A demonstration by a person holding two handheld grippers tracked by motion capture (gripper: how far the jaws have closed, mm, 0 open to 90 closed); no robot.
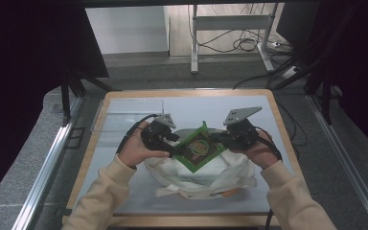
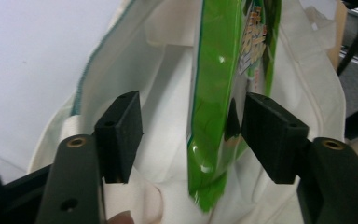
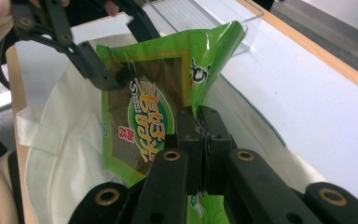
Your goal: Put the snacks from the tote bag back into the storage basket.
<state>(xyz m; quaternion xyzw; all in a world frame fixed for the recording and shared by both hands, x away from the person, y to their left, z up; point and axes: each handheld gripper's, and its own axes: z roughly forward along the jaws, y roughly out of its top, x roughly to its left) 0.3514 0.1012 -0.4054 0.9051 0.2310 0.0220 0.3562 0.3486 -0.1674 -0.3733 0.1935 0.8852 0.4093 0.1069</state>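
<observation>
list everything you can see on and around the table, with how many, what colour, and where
snack packet: one, green with a dark panel and printed label, held up over the bag at the table's middle
tote bag: one, cream cloth, lying on the table beneath the packet
clear tray: one, transparent, far left of the table
table: one, pale top with a wooden edge
desk frame: one, grey metal, on the floor beyond, cables beside it
left gripper: one, black, jaws apart either side of the packet's edge
right gripper: one, black, shut on the packet
sleeves: two, cream
</observation>
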